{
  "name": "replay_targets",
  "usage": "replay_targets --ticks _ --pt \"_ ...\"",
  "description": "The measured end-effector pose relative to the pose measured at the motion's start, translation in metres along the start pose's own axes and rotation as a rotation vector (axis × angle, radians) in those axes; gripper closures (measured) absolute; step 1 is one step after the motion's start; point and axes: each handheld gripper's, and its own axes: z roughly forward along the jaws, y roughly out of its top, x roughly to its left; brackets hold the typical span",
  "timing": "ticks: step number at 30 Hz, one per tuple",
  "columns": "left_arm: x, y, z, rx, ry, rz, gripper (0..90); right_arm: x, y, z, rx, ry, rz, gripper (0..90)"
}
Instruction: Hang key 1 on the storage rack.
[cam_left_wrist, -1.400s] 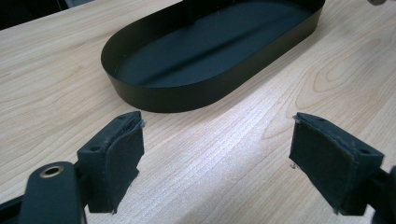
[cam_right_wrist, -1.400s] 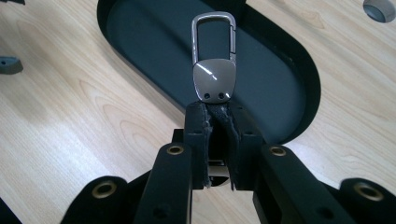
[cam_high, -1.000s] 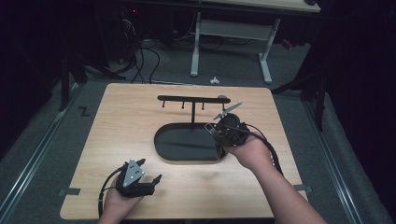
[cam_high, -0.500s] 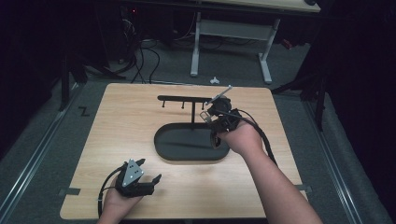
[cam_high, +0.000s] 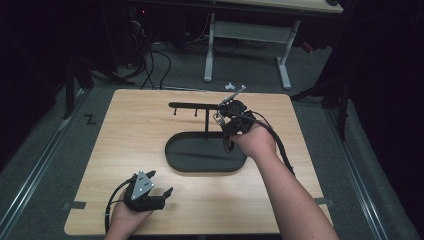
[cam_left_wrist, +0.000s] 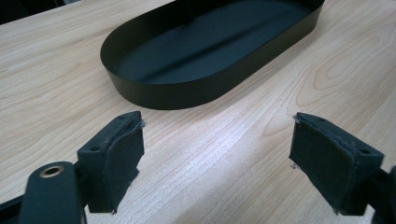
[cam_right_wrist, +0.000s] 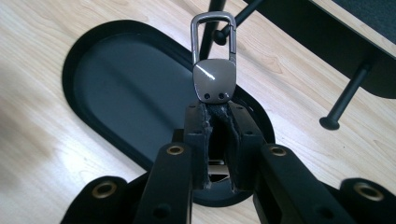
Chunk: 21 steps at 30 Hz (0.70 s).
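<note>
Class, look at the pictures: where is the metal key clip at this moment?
The key clip is pinched in the right tool, held above the black oval tray; in the high view it sits right of centre, beside the stand's crossbar.

Dark room; grey carpet floor (cam_high: 60, 150); white-legged desk (cam_high: 250, 30) behind; tangled cables (cam_high: 150, 55).

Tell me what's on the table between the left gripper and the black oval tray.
Nothing: the left gripper view shows bare wood between the left gripper and the tray.
</note>
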Motion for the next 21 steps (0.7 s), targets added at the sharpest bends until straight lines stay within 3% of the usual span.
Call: replay_targets --ticks 21 --pt "0.001 0.000 0.000 0.000 -0.008 -0.001 17.9 -0.008 0.010 0.026 0.005 -0.024 0.034 80.3"
